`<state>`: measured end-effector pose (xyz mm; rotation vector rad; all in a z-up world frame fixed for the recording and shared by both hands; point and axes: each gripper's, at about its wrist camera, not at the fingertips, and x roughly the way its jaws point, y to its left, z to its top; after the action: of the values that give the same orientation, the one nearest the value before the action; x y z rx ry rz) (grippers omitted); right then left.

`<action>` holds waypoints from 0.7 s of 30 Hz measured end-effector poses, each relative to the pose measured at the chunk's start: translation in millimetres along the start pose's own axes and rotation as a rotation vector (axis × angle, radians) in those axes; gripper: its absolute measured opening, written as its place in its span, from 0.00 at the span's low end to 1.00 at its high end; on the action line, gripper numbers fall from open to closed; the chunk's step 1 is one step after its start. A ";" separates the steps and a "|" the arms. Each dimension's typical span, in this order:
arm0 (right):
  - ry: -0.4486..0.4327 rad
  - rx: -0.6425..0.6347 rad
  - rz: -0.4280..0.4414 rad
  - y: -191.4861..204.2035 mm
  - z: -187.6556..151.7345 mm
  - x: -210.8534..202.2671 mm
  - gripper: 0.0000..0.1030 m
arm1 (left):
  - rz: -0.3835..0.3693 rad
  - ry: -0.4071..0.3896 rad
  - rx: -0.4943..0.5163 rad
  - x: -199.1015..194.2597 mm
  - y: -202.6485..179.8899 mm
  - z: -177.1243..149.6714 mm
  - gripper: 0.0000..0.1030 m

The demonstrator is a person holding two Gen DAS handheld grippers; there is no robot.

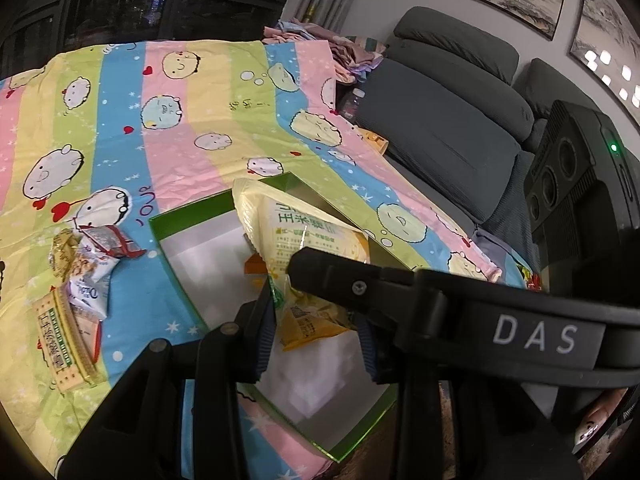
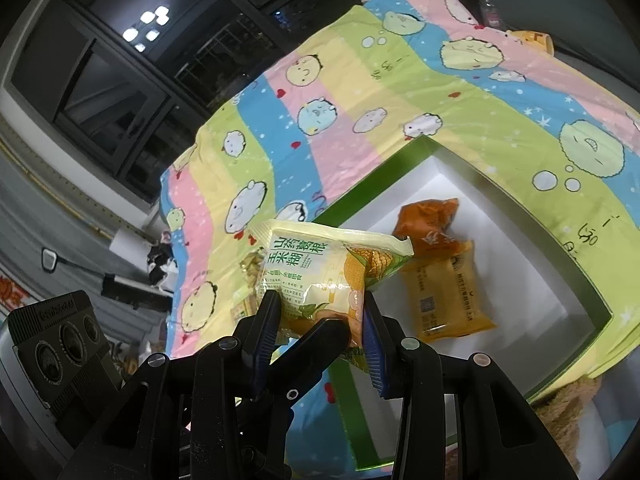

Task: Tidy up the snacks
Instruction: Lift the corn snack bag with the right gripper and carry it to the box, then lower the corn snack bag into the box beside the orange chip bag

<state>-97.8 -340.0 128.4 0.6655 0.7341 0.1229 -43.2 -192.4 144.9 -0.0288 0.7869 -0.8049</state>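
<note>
My right gripper (image 2: 320, 302) is shut on a pale yellow corn-drink packet (image 2: 320, 264), held in the air over the near-left side of a green box with a white floor (image 2: 372, 176). An orange packet (image 2: 430, 224) and a yellow-orange packet (image 2: 444, 296) lie inside it. In the left wrist view the same corn packet (image 1: 288, 216) hangs above the box (image 1: 180, 216), with a right gripper finger (image 1: 332, 280) crossing in front. My left gripper (image 1: 316, 312) hovers over the box, jaws slightly apart and gripping nothing. The yellow-orange packet (image 1: 312, 322) shows through the gap.
Several loose snack packets (image 1: 90, 280) and a green-gold biscuit pack (image 1: 66, 340) lie on the striped cartoon bedsheet (image 1: 180, 128) left of the box. A grey sofa (image 1: 440, 120), a bottle (image 1: 354, 100) and a yellow mug (image 1: 374, 140) stand to the right. Clothes (image 1: 316, 36) are piled at the back.
</note>
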 end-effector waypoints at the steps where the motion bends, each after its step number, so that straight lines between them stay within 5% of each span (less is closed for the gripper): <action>1: 0.000 0.006 -0.002 -2.0 0.3 0.2 0.40 | -0.001 0.006 0.002 2.7 -1.1 0.5 0.34; 21: 0.024 0.075 -0.059 -40.5 5.2 10.7 0.40 | -0.047 0.087 -0.001 46.1 -8.9 -1.8 0.33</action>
<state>-91.3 -371.3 100.7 0.7144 0.7837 0.0495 -30.2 -228.4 117.8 -0.0137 0.8711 -0.8551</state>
